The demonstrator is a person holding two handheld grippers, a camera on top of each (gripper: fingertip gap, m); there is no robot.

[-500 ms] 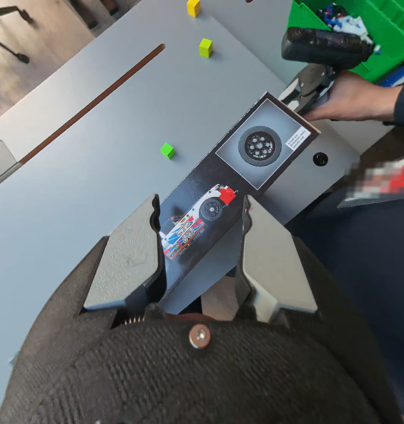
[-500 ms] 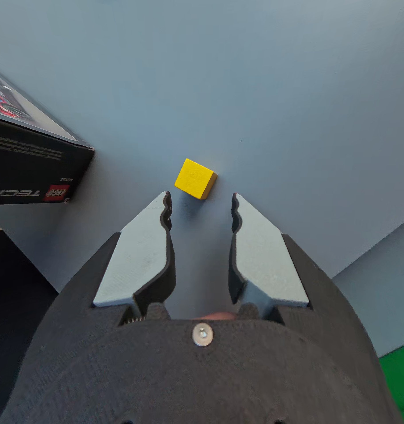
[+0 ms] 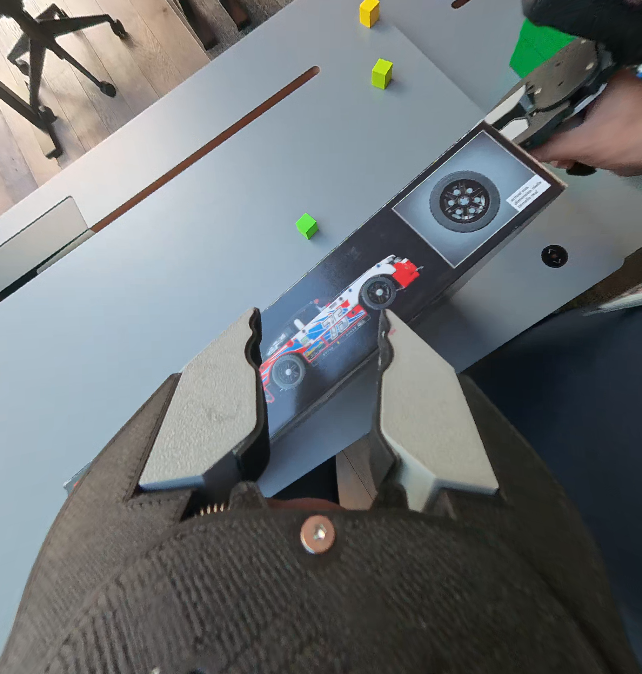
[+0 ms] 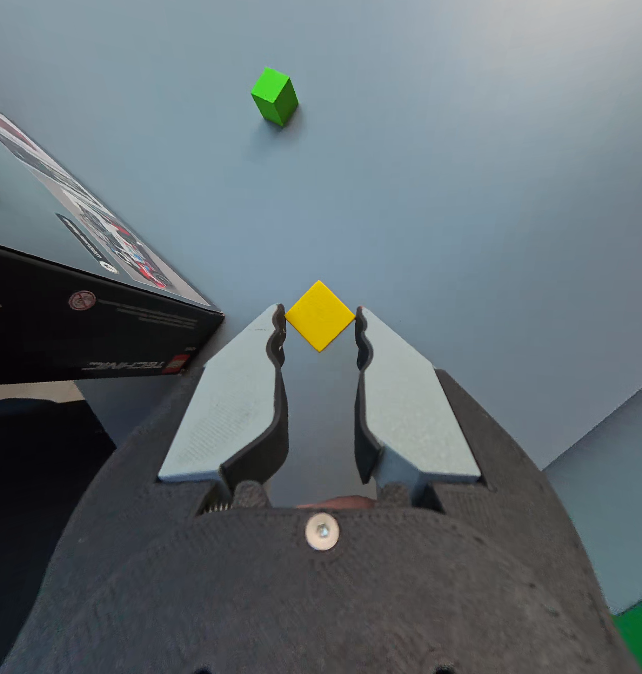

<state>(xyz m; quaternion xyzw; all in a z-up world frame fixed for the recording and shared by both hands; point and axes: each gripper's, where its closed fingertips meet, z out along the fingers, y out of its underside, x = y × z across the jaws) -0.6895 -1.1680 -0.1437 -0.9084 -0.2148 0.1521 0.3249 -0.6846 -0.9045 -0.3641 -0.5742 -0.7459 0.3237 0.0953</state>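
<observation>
Yellow cube (image 4: 319, 315) now pinched corner-to-corner by right claw (image 4: 320, 316).

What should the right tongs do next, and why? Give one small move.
Probably open slightly and twist around the cube so the pads face its flat sides. The right tongs meet the yellow cube only at two opposite corners, a pinch that looks likely to slip or spin.

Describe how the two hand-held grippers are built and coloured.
Each hand-held gripper, left and right, has a black ribbed, textured body with a silver screw at its centre. Two flat grey wedge-shaped fingers taper forward, lined with wavy black pads. A small coil spring shows at the finger base.
</observation>
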